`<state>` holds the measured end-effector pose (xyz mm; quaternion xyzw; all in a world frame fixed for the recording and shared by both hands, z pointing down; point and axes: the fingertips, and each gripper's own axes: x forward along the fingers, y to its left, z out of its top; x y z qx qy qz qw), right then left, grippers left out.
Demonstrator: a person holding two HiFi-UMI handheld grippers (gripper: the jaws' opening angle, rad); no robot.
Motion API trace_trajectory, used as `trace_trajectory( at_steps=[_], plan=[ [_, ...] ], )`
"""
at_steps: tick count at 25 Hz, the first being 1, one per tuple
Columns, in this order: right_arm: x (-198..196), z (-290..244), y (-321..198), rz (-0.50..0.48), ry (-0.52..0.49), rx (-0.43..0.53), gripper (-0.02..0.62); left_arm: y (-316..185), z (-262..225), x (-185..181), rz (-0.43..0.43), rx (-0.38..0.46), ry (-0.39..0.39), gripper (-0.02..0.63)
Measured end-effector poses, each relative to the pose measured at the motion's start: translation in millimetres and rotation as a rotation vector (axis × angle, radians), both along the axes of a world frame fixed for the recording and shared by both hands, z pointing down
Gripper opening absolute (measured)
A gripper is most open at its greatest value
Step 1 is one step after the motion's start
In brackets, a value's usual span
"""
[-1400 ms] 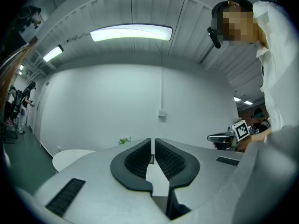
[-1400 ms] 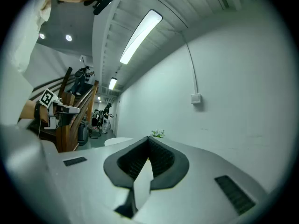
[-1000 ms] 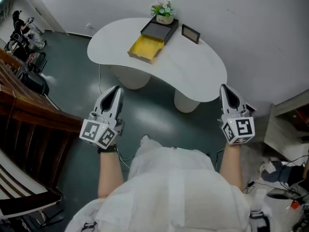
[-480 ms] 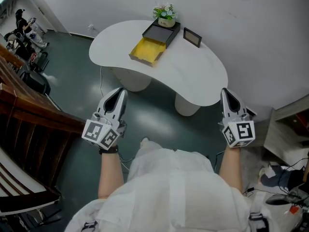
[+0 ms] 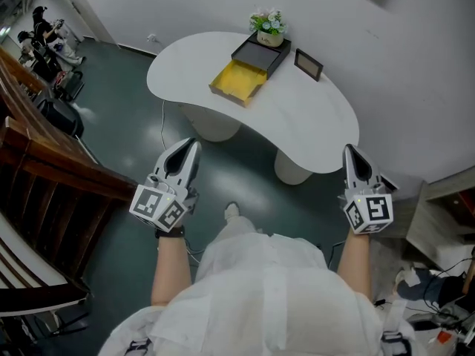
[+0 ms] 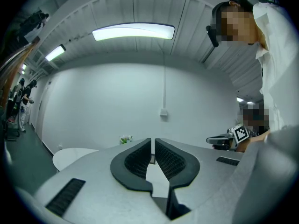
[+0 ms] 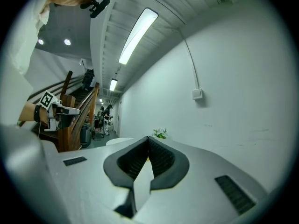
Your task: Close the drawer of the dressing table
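A white kidney-shaped dressing table (image 5: 312,124) stands ahead by the wall. On it sits a black box (image 5: 261,53) whose yellow drawer (image 5: 237,81) is pulled out toward the table's near left edge. A small potted plant (image 5: 269,24) tops the box. My left gripper (image 5: 189,145) hovers over the floor well short of the table, shut and empty; the left gripper view shows its ribbed pads (image 6: 140,157) together. My right gripper (image 5: 349,149) is held level near the table's right end, also shut with nothing in it. Both stay apart from the drawer.
A dark picture frame (image 5: 308,64) stands on the table right of the box. A wooden stair railing (image 5: 44,169) runs along the left. Cables and clutter (image 5: 438,273) lie at the lower right. People (image 5: 44,32) stand far back left. A cord (image 5: 165,124) hangs under the table.
The head view has shifted a little, so the table sits slightly further right and lower. Both grippers hold their places, still shut. The drawer stays pulled out.
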<state>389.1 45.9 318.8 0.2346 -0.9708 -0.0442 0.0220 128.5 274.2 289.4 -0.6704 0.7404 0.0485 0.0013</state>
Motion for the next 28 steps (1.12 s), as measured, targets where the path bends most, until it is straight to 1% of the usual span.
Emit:
trace_trajectory(
  at_steps=[4,9,14,22,28],
  plan=[
    [-24.0,5.1,-7.2,-0.020,0.021,0.001,0.009,-5.7,4.0,-20.6,-0.019,0.008,0.019,0.037],
    [-57.1,9.0,-19.9,-0.025,0.044,-0.003,0.009,-18.8,10.8,-52.3,-0.013,0.003,0.032,0.037],
    [-105.9,9.1,-39.6,-0.017,0.056,-0.009,0.009,-36.4,12.3,-103.0,-0.006,0.001,0.039,0.037],
    [-195.4,2.4,-65.1,0.005,0.036,-0.019,0.009,-59.5,11.7,-191.6,0.019,-0.007,0.040,0.037],
    [-248.9,4.3,-75.3,0.032,0.030,-0.035,0.009,-75.1,14.9,-238.3,0.072,-0.011,0.042,0.037]
  ],
)
